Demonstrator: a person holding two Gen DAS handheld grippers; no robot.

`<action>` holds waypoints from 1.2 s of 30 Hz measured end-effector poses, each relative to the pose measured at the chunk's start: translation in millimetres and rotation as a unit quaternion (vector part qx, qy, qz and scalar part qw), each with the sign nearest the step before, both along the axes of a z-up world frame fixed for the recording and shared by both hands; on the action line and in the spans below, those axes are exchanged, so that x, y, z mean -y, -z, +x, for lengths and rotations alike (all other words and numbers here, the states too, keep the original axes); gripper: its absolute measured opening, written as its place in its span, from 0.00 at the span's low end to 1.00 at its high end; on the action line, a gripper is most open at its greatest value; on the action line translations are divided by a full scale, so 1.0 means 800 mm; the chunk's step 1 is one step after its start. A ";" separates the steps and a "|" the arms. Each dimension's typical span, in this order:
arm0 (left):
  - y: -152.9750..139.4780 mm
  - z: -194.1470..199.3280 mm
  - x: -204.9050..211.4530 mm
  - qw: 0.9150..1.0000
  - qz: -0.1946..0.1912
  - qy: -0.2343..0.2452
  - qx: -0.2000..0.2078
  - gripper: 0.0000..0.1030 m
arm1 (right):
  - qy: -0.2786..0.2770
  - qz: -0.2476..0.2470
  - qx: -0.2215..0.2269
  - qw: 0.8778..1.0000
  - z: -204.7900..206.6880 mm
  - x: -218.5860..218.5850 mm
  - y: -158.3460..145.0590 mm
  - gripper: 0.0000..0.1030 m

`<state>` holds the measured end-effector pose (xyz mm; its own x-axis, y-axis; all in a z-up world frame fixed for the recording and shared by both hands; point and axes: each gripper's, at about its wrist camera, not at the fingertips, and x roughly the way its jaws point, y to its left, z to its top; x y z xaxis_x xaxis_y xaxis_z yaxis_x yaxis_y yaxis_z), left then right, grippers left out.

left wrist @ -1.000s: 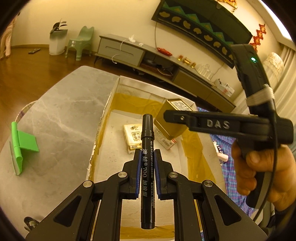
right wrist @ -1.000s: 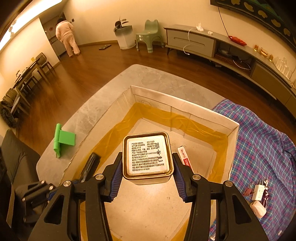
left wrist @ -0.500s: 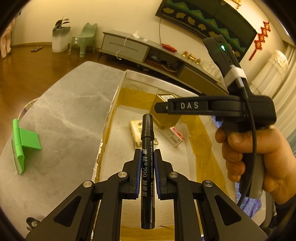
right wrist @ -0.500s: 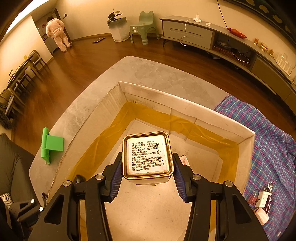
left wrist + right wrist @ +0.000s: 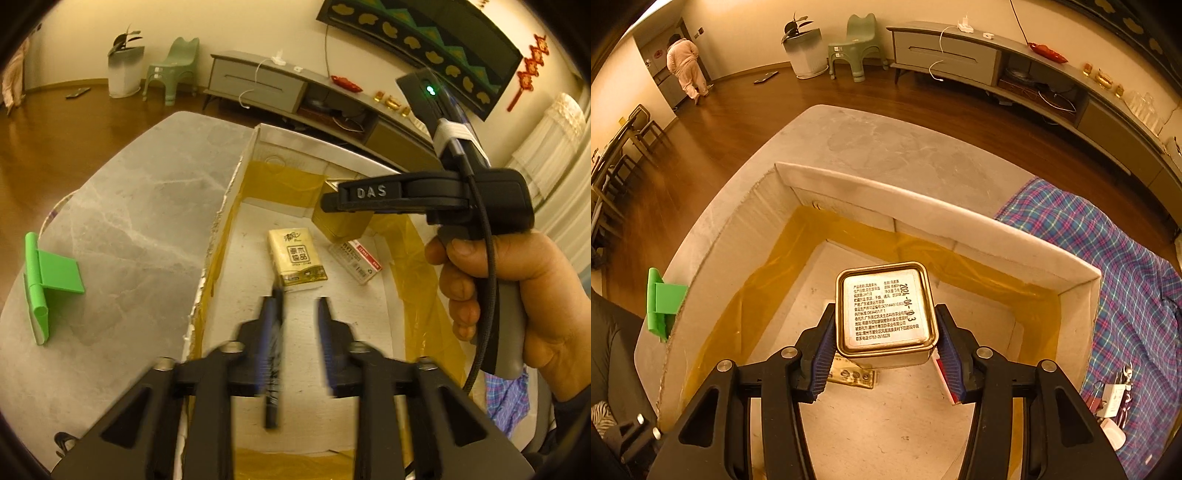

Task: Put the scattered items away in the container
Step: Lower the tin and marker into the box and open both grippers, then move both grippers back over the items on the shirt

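Gold-rimmed tin (image 5: 886, 308), pinched by the right gripper (image 5: 886, 354), hangs over the box (image 5: 960, 236) awaiting release, while the left gripper (image 5: 295, 332) jaws are opening and the blurred black marker (image 5: 273, 354), apparently freed, drops inside.

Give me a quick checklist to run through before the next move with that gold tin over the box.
1. Right claw clamped on the square gold metal tin: ok.
2. Tin above the white tape-lined cardboard box, inside its walls: ok.
3. Floor under the tin free: not ok; the pale tissue packet and the red-and-white flat box lie near there.
4. Left claw has freed the black marker pen: its jaws are opening; the blurred pen lies against one finger, cannot tell.
5. Green plastic bracket put away: not ok, it sits on the grey marble table.
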<state>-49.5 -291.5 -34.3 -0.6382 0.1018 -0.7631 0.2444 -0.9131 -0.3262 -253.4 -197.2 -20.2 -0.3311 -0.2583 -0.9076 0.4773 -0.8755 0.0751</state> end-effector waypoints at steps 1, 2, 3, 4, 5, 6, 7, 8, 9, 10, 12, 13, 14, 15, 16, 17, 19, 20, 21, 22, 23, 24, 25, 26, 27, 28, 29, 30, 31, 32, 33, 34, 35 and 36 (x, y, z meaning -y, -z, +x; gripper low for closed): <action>0.000 0.000 0.000 1.000 0.001 -0.001 0.001 0.32 | 0.000 -0.001 -0.001 1.000 0.001 -0.002 -0.001 0.50; -0.001 0.000 0.000 1.000 0.000 -0.002 0.002 0.32 | 0.000 -0.001 -0.001 1.000 0.003 -0.003 -0.003 0.50; -0.004 0.001 0.000 1.000 -0.001 -0.003 0.002 0.32 | 0.000 -0.001 -0.003 1.000 0.005 -0.005 -0.005 0.50; -0.007 0.002 -0.001 1.000 -0.001 -0.004 0.000 0.32 | 0.000 0.000 -0.006 1.000 0.007 -0.006 -0.008 0.50; -0.009 0.003 -0.001 1.000 -0.001 -0.004 -0.001 0.32 | 0.000 0.000 -0.009 1.000 0.009 -0.008 -0.012 0.50; -0.013 0.004 -0.003 1.000 -0.002 -0.004 -0.003 0.32 | -0.001 -0.001 -0.010 1.000 0.012 -0.009 -0.015 0.50; -0.016 0.007 -0.003 1.000 -0.003 -0.004 -0.006 0.32 | -0.001 -0.003 -0.011 1.000 0.015 -0.011 -0.018 0.51; -0.021 0.009 -0.004 1.000 -0.005 -0.005 -0.008 0.32 | -0.002 -0.005 -0.012 1.000 0.019 -0.013 -0.022 0.51; -0.025 0.011 -0.005 1.000 -0.005 -0.006 -0.011 0.32 | -0.003 -0.007 -0.013 1.000 0.023 -0.015 -0.026 0.51; -0.030 0.013 -0.005 1.000 -0.006 -0.006 -0.013 0.33 | -0.004 -0.009 -0.014 1.000 0.026 -0.017 -0.029 0.51; -0.040 0.017 -0.007 1.000 -0.010 -0.008 -0.019 0.33 | -0.007 -0.014 -0.014 1.000 0.035 -0.022 -0.035 0.51; -0.044 0.019 -0.008 1.000 -0.013 -0.008 -0.021 0.33 | -0.009 -0.015 -0.014 1.000 0.040 -0.023 -0.038 0.51; -0.048 0.021 -0.009 1.000 -0.015 -0.009 -0.022 0.33 | -0.011 -0.016 -0.014 1.000 0.045 -0.025 -0.039 0.51; -0.050 0.023 -0.010 1.000 -0.017 -0.009 -0.023 0.33 | -0.014 -0.017 -0.015 1.000 0.051 -0.027 -0.042 0.51; -0.052 0.025 -0.011 1.000 -0.019 -0.008 -0.024 0.33 | -0.017 -0.018 -0.015 1.000 0.057 -0.029 -0.045 0.51; -0.055 0.028 -0.012 0.999 -0.021 -0.007 -0.025 0.33 | -0.020 -0.019 -0.016 0.999 0.062 -0.031 -0.047 0.51; -0.058 0.033 -0.014 0.999 -0.027 -0.006 -0.026 0.34 | -0.027 -0.023 -0.023 0.999 0.075 -0.038 -0.055 0.51; -0.060 0.036 -0.016 0.999 -0.030 -0.005 -0.027 0.34 | -0.029 -0.026 -0.027 0.999 0.081 -0.043 -0.059 0.51; -0.062 0.039 -0.017 0.999 -0.032 -0.005 -0.028 0.34 | -0.032 -0.030 -0.031 0.999 0.088 -0.047 -0.064 0.51; -0.063 0.042 -0.018 0.999 -0.035 -0.005 -0.030 0.34 | -0.035 -0.035 -0.035 0.998 0.095 -0.051 -0.070 0.51; -0.065 0.046 -0.020 0.999 -0.038 -0.004 -0.031 0.34 | -0.038 -0.041 -0.042 0.998 0.103 -0.056 -0.077 0.51; -0.067 0.048 -0.022 0.999 -0.040 -0.003 -0.033 0.34 | -0.041 -0.047 -0.049 0.997 0.112 -0.061 -0.083 0.51; -0.069 0.050 -0.024 0.999 -0.042 -0.002 -0.034 0.34 | -0.046 -0.055 -0.058 0.996 0.122 -0.067 -0.090 0.51; -0.071 0.054 -0.027 0.998 -0.046 0.000 -0.037 0.34 | -0.051 -0.059 -0.066 0.995 0.130 -0.072 -0.095 0.50; -0.074 0.056 -0.031 0.998 -0.049 0.002 -0.040 0.34 | -0.057 -0.063 -0.076 0.993 0.141 -0.077 -0.101 0.50; -0.076 0.058 -0.034 0.998 -0.053 0.005 -0.043 0.34 | -0.063 -0.067 -0.087 0.992 0.151 -0.082 -0.106 0.46; -0.078 0.060 -0.039 0.997 -0.056 0.010 -0.047 0.34 | -0.071 -0.071 -0.099 0.990 0.165 -0.088 -0.112 0.42; -0.080 0.063 -0.044 0.997 -0.059 0.016 -0.053 0.34 | -0.076 -0.074 -0.109 0.988 0.176 -0.094 -0.116 0.42; -0.082 0.066 -0.050 0.996 -0.060 0.022 -0.058 0.34 | -0.081 -0.078 -0.118 0.987 0.186 -0.099 -0.120 0.42; -0.085 0.067 -0.056 0.996 -0.061 0.030 -0.062 0.34 | -0.085 -0.083 -0.127 0.985 0.198 -0.107 -0.123 0.41; -0.088 0.068 -0.065 0.995 -0.062 0.039 -0.066 0.34 | -0.087 -0.089 -0.135 0.983 0.210 -0.116 -0.126 0.41; -0.090 0.070 -0.074 0.994 -0.064 0.049 -0.070 0.34 | -0.087 -0.096 -0.141 0.981 0.221 -0.125 -0.129 0.41; -0.093 0.072 -0.084 0.993 -0.065 0.059 -0.074 0.34 | -0.087 -0.103 -0.144 0.980 0.230 -0.134 -0.130 0.41; -0.096 0.073 -0.094 0.992 -0.067 0.069 -0.077 0.34 | -0.087 -0.110 -0.147 0.979 0.238 -0.143 -0.132 0.41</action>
